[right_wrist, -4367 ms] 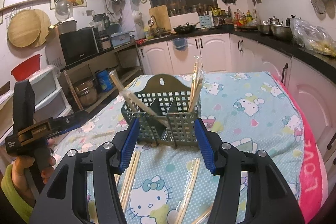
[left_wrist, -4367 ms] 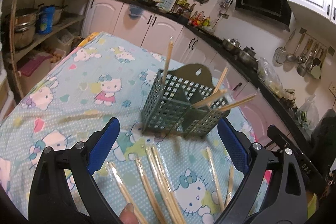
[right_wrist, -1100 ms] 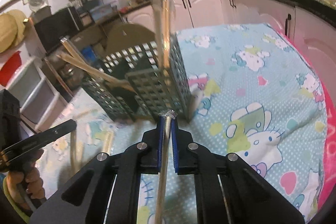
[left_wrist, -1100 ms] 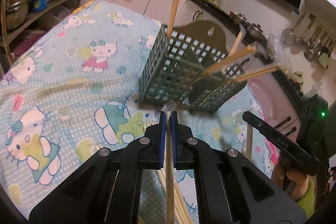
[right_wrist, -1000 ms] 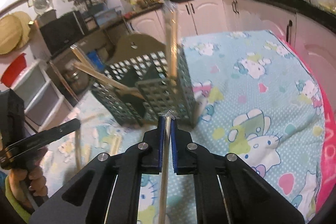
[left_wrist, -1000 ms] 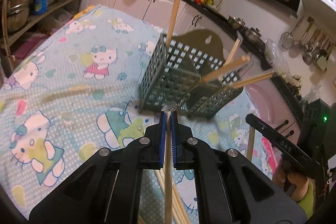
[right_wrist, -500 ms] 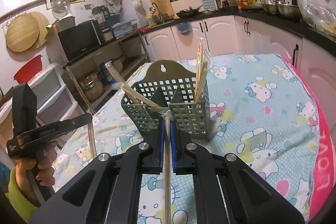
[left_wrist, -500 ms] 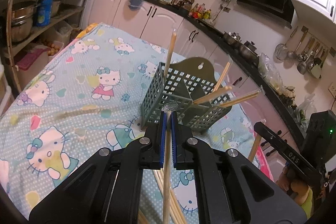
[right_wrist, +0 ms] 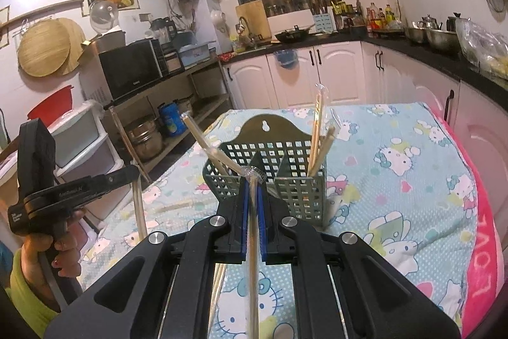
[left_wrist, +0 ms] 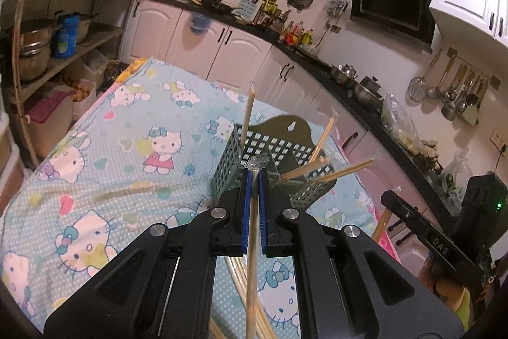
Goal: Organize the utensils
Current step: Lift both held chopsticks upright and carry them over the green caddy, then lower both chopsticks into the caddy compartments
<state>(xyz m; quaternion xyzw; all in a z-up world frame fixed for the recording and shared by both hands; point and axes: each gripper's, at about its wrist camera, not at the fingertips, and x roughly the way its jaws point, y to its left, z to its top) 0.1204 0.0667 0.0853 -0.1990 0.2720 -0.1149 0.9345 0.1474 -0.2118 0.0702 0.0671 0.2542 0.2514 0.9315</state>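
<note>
I have 1 wrapped chopstick pair clamped in my left gripper, its blue pads pressed flat against the sleeve, and another wrapped pair clamped the same way in my right gripper. Neither is in the green holder yet; both hang in the air just in front of it, above the cartoon-cat tablecloth.

By my reckoning the job is partly done. In the right wrist view I count about 2 pairs leaning out of the holder's left compartment and 2 or 3 standing in the right compartment. More sticks lie loose on the cloth under my grippers, though my own fingers hide most of them, so I cannot give their number. Those, plus the 2 I hold, are what is left.

The left-hand pair runs lengthwise between the pads, its crimped plastic tip pointing forward at the holder and its tail coming back under the camera. The right-hand pair lies the same way, tip toward the holder's front divider.
</note>
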